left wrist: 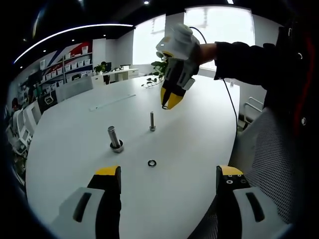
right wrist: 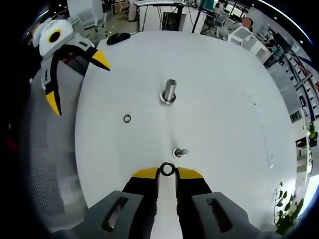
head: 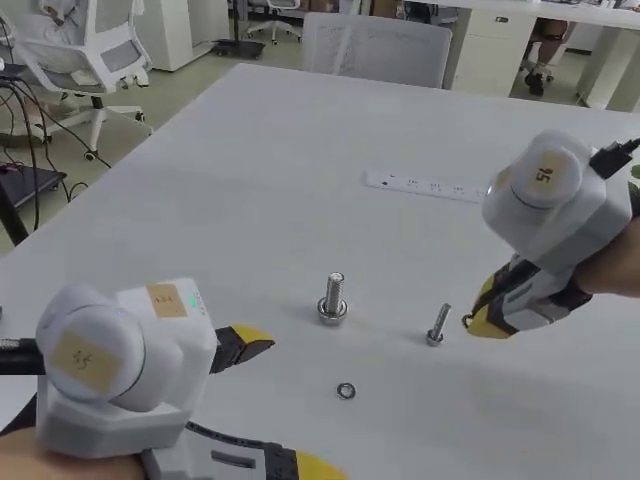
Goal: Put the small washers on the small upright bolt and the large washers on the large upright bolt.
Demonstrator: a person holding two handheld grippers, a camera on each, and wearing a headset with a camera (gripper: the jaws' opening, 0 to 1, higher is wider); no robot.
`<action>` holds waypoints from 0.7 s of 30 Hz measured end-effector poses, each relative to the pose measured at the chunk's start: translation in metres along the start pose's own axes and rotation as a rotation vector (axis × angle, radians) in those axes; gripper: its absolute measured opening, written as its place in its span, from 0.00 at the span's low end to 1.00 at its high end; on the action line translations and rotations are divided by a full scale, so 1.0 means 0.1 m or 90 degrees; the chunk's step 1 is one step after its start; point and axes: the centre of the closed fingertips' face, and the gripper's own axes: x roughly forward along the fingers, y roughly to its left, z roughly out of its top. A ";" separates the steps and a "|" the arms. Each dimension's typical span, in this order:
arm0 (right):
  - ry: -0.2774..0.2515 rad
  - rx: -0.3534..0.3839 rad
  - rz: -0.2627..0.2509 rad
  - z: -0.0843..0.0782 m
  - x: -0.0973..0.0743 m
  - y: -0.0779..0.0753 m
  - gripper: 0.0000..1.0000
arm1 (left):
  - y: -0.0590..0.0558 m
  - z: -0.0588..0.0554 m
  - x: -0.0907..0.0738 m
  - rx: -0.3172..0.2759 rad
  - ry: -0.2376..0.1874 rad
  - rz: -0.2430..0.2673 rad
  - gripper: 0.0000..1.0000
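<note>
**A:** Two bolts are standing upright on the table [head: 250, 180]. The large bolt [head: 333, 296] is standing on the left and the small bolt [head: 438, 325] near it on the right.

**B:** And where are the washers sitting?

**A:** One loose washer [head: 346, 390] is lying flat on the table. It is sitting in front of both bolts, on the person's side, and touching neither. A second one, the held washer [right wrist: 167, 163], is sitting at the tips of the right gripper [right wrist: 167, 173].

**B:** So that claw is gripping it?

**A:** Yes, its jaws are pressing together on the ring's edge. They are holding it just beside the small bolt, not touching it.

**B:** Is it a small washer or a large one?

**A:** I cannot tell through this close fisheye.

**B:** What is the other claw doing?

**A:** The left gripper [left wrist: 168, 172] is hovering over the near edge of the table. Its jaws are standing wide apart, gripping nothing, and pointing toward the loose washer and the bolts.

**B:** Is anything sitting on the large bolt?

**A:** A wider ring is showing at its base. It is possibly a washer, though it may be the bolt's own head.
</note>
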 end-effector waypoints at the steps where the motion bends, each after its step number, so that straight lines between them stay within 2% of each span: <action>1: -0.001 -0.001 -0.001 0.01 -0.01 -0.02 0.14 | 0.00 0.00 0.00 -0.001 0.000 -0.001 0.78; 8: -0.005 -0.008 -0.009 0.10 -0.01 -0.12 0.14 | 0.00 0.00 0.00 -0.003 0.001 -0.001 0.78; 21: 0.000 -0.012 0.002 0.15 0.15 -0.23 0.14 | 0.01 -0.03 0.00 -0.009 0.007 0.000 0.78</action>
